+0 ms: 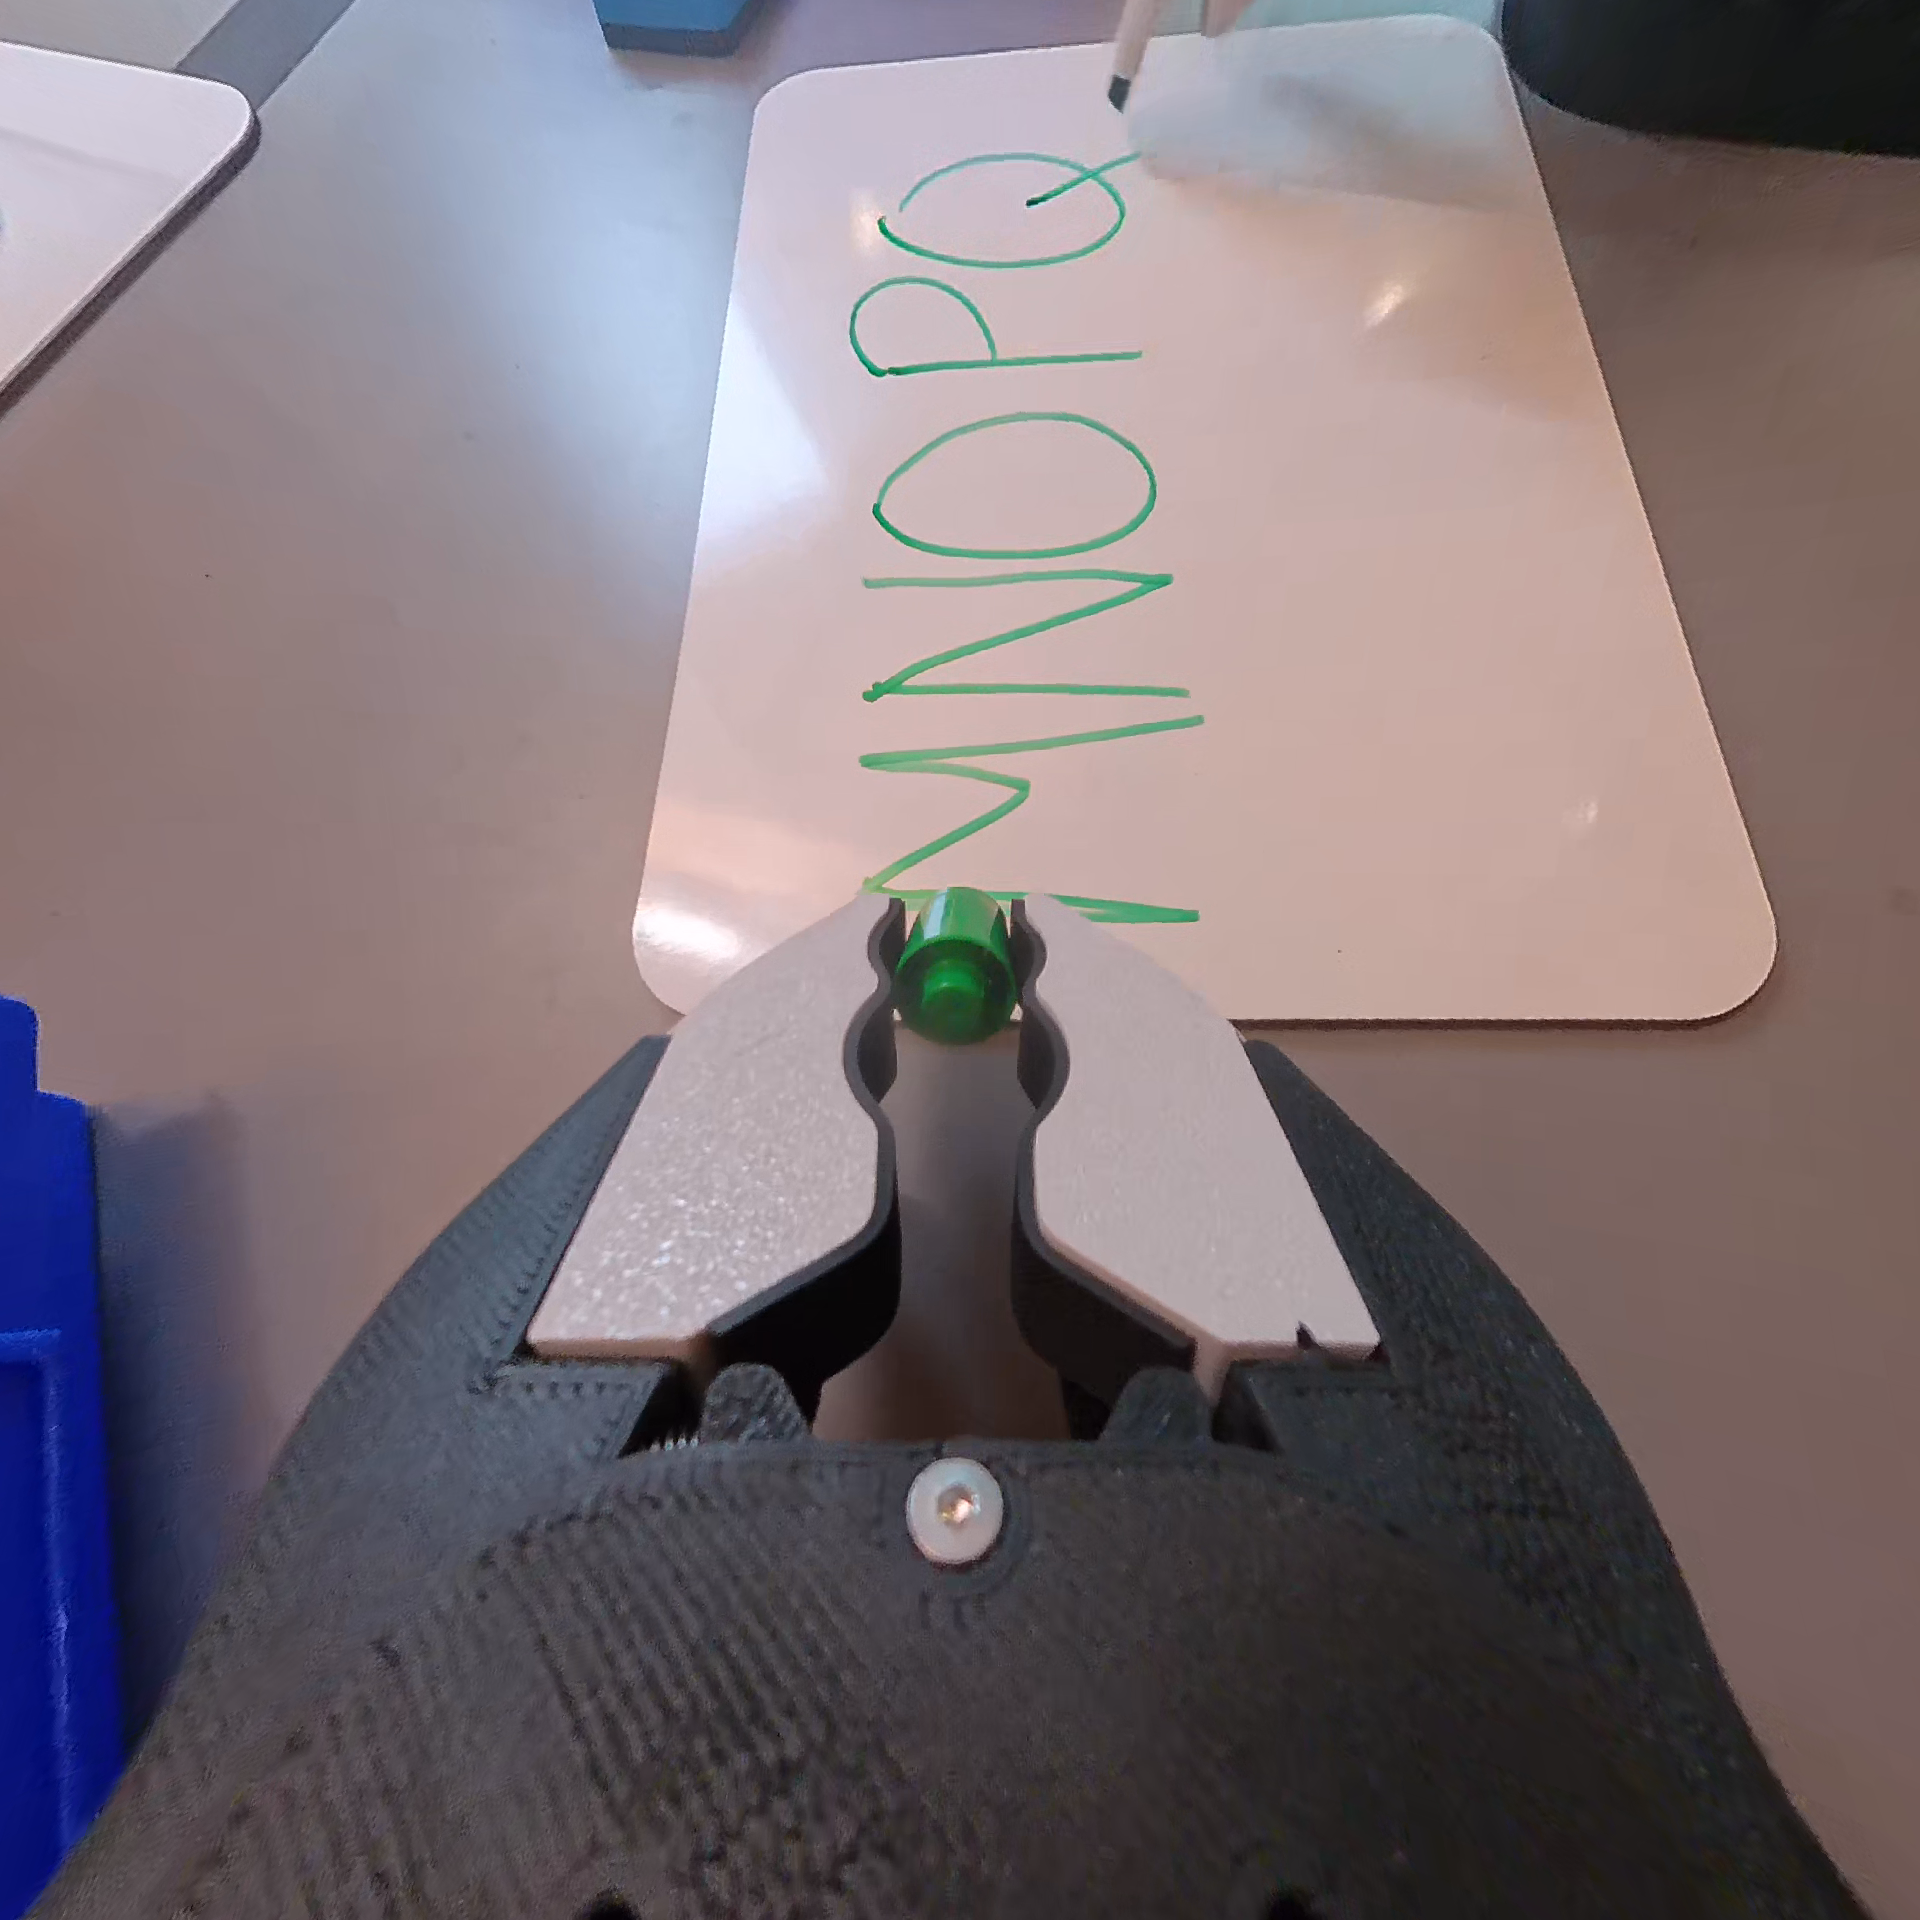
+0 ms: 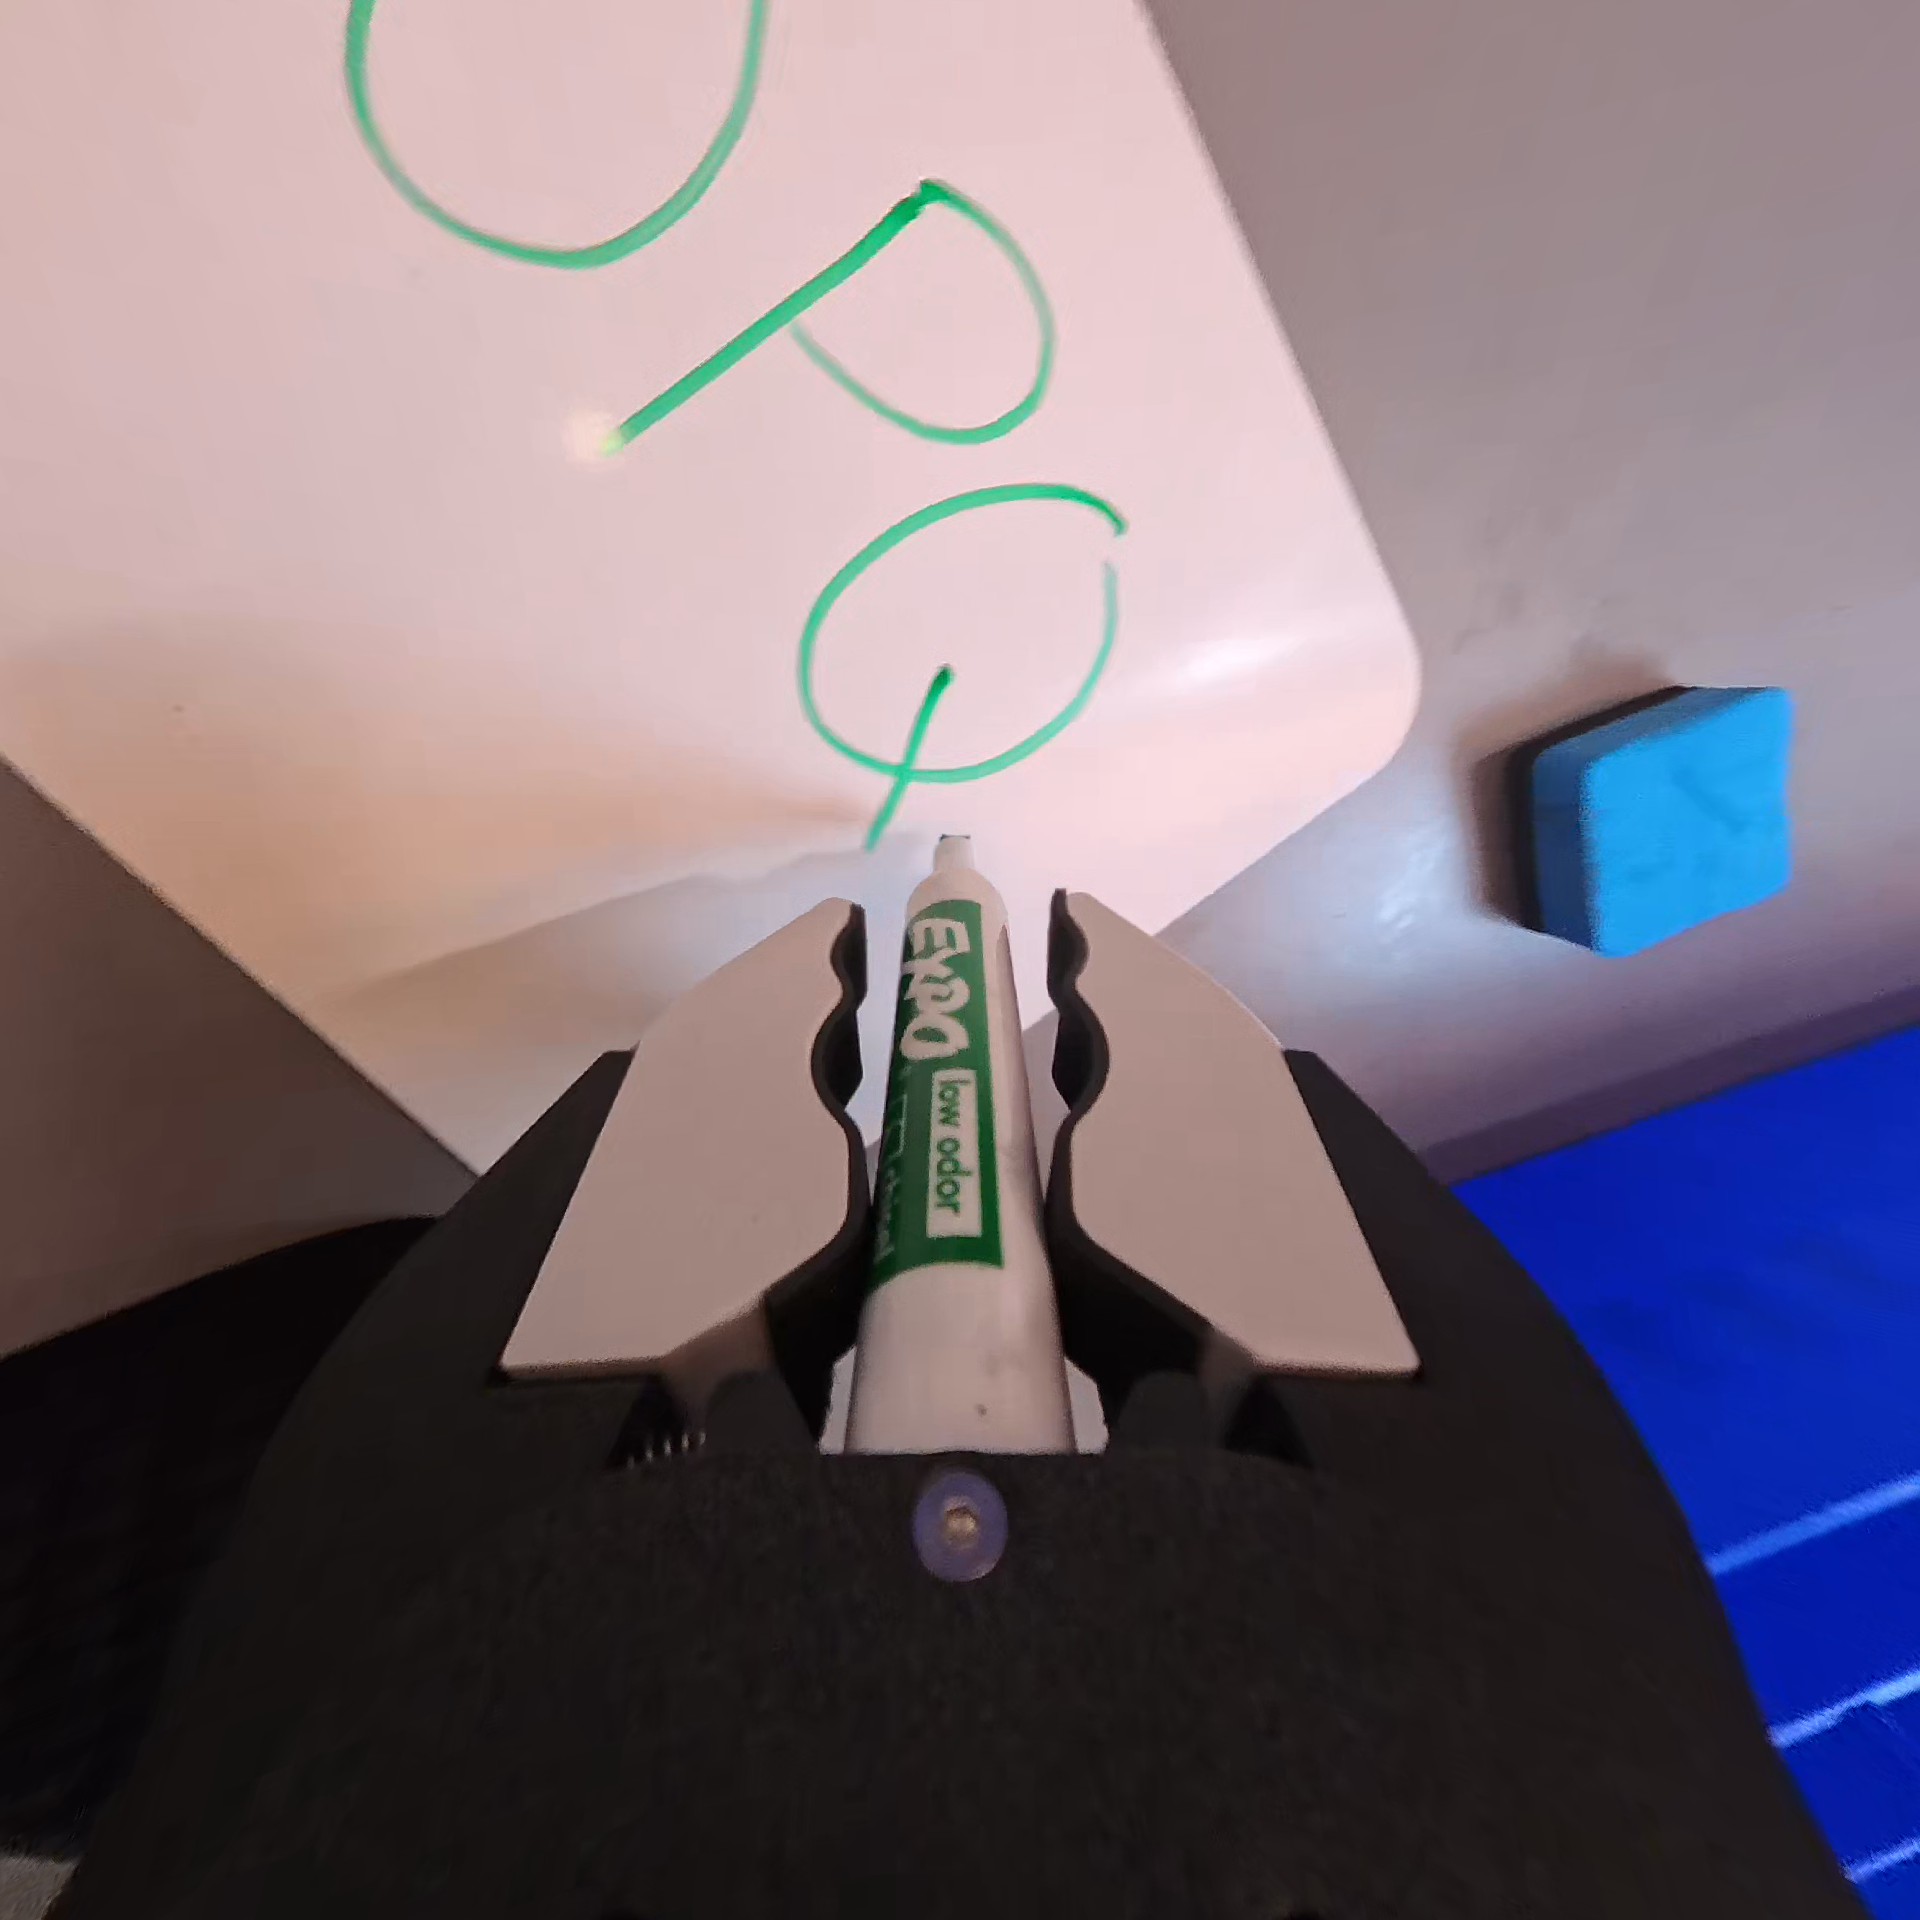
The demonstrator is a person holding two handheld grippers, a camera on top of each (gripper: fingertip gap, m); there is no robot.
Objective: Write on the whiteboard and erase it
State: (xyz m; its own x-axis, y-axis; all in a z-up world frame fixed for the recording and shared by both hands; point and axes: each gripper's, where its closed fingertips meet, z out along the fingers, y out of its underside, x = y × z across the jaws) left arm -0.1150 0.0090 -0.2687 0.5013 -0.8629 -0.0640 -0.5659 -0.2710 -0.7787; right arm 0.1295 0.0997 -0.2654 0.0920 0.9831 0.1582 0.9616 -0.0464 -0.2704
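Observation:
A small white whiteboard [image 1: 1351, 623] lies flat on the table with several green letters [image 1: 1018, 499] in a row along it. My left gripper [image 1: 954, 925] is shut on a green marker cap [image 1: 954, 971] at the board's near edge. My right gripper [image 2: 954, 914] is shut on a white marker with a green label [image 2: 951, 1122]. Its tip [image 2: 948, 850] is just past the end of the last green letter [image 2: 961, 644], close over the board [image 2: 312, 520]. In the left wrist view the marker tip [image 1: 1122, 88] shows at the board's far end.
A blue foam eraser [image 2: 1662, 816] lies on the table beside the board's corner; it also shows at the top of the left wrist view [image 1: 675, 21]. A second white board [image 1: 94, 197] lies at far left. Blue plastic objects sit at the left [image 1: 42, 1351] and right [image 2: 1714, 1403].

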